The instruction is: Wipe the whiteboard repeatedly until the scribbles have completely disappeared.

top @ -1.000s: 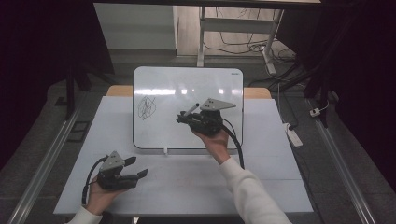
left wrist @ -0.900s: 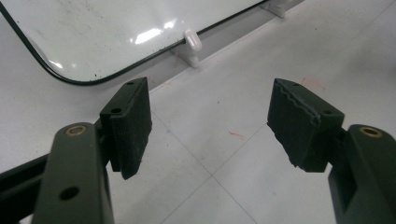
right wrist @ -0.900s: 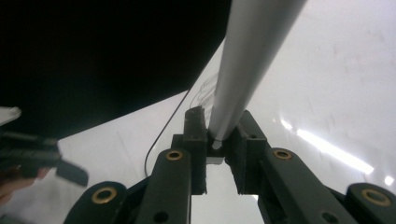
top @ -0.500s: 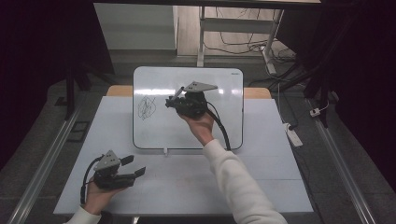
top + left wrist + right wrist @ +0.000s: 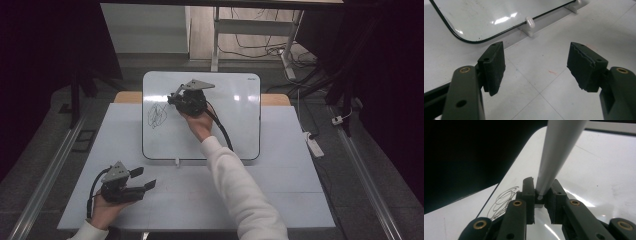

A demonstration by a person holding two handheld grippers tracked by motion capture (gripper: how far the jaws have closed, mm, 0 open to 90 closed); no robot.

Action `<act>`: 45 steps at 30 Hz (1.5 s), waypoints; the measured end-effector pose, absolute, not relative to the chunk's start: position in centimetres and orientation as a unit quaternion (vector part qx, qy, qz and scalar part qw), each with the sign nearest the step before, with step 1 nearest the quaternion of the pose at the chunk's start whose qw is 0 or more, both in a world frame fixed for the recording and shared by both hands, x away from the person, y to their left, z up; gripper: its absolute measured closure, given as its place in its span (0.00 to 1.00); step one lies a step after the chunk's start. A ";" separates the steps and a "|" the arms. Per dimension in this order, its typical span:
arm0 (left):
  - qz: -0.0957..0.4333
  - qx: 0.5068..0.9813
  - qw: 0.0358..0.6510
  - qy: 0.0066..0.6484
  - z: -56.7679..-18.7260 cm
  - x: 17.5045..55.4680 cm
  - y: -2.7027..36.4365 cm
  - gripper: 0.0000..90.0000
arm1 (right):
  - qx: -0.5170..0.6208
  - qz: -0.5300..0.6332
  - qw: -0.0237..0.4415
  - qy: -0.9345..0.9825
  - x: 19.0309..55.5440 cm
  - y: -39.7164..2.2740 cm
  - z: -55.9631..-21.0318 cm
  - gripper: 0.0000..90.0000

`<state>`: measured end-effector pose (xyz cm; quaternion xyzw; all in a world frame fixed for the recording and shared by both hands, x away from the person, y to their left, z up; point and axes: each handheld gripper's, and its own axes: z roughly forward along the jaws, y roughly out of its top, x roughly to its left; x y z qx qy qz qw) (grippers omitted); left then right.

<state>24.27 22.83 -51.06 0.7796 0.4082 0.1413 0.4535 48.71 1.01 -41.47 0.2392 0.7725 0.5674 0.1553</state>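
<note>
The right tool [image 5: 175,97] pinches a white pen [image 5: 556,157] over the whiteboard [image 5: 235,125], beside a scribble [image 5: 157,115]. It looks like drawing time; next, press down gently. The left tool [image 5: 142,179] rests spread apart.

whiteboard [image 5: 235,125] on table [image 5: 280,200], scribble [image 5: 157,115] at its left

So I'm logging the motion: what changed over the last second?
The right gripper, shut on a white pen, moved up and left over the whiteboard toward the scribble. The left gripper stayed open near the table's front left.
</note>
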 end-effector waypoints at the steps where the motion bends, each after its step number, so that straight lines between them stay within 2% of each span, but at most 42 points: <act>1: 0.141 0.780 0.454 0.408 -51.1 24.3 22.8 0.35 | 0.238 0.566 0.156 0.773 48.8 1.1 -41.6 0.86; 8: 0.139 0.779 0.454 0.409 -51.1 24.3 22.8 0.35 | 0.214 0.554 0.132 0.794 48.2 2.7 -42.7 0.86; 15: 0.142 0.780 0.452 0.408 -51.1 24.2 22.8 0.35 | 0.231 0.568 0.151 0.776 48.8 2.0 -42.2 0.86; 22: 0.144 0.780 0.451 0.409 -51.1 24.2 22.8 0.35 | 0.204 0.554 0.121 0.798 47.6 3.4 -43.5 0.86; 27: 0.145 0.778 0.453 0.410 -51.1 24.2 22.9 0.35 | 0.234 0.573 0.148 0.772 48.4 2.1 -42.6 0.86; 31: 0.144 0.779 0.452 0.410 -51.1 24.3 22.9 0.35 | 0.212 0.556 0.121 0.794 47.4 2.8 -43.6 0.86; 33: 0.146 0.779 0.452 0.410 -51.1 24.3 23.0 0.35 | 0.192 0.544 0.123 0.808 46.7 3.2 -44.2 0.86; 39: 0.147 0.779 0.453 0.409 -51.1 24.2 22.9 0.35 | 0.224 0.564 0.135 0.784 47.5 1.7 -43.4 0.86; 41: 0.146 0.779 0.452 0.410 -51.1 24.3 22.9 0.35 | 0.201 0.545 0.113 0.806 46.5 2.6 -44.4 0.86; 45: 0.149 0.778 0.452 0.410 -51.1 24.2 23.0 0.35 | 0.199 0.547 0.108 0.806 46.4 2.3 -44.7 0.86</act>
